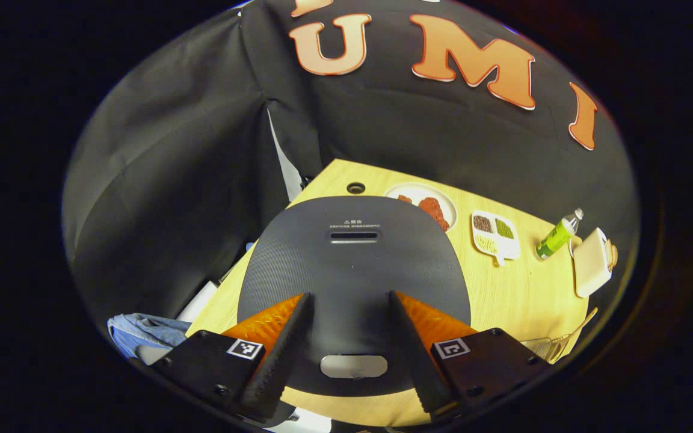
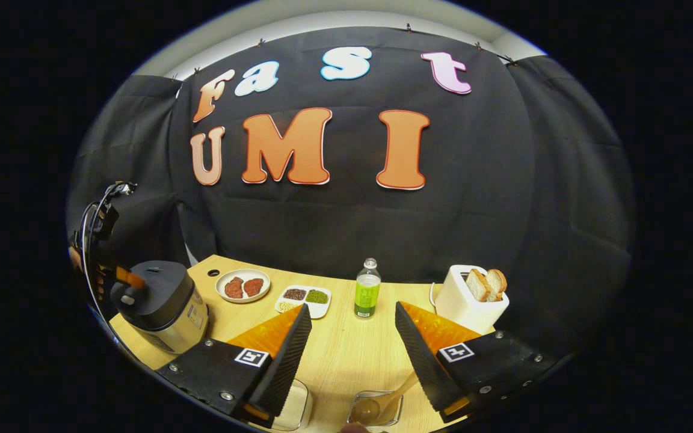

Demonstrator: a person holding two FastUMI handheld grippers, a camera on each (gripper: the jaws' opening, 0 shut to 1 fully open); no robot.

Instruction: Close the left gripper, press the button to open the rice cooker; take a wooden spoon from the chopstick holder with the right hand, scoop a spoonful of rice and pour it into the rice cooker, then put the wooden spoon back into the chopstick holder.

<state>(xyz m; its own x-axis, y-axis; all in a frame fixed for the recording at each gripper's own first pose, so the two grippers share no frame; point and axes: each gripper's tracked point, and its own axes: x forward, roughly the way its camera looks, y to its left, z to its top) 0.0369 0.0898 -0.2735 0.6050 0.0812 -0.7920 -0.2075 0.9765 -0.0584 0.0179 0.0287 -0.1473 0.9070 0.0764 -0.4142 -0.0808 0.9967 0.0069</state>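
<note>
Left hand-held gripper (image 1: 349, 319): fingers spread wide, holding nothing, poised above the rice cooker (image 1: 352, 264) and looking down on its dark closed lid. The silver release button (image 1: 354, 365) sits between the two fingers at the lid's near edge; contact cannot be told.

Right hand-held gripper (image 2: 352, 337): fingers likewise wide apart, empty, held level over the wooden surface (image 2: 346, 355). Below its fingertips a clear chopstick holder (image 2: 376, 410) carries the wooden spoon (image 2: 382, 400), handle leaning toward the right finger.

In the right gripper view the rice cooker stands at far left, lid down, with the left hand-held gripper over it.

Farther back: plate of meat (image 2: 243, 285), divided dish of grains (image 2: 303, 299), green bottle (image 2: 367, 296), white toaster (image 2: 470, 300) with bread.
</note>
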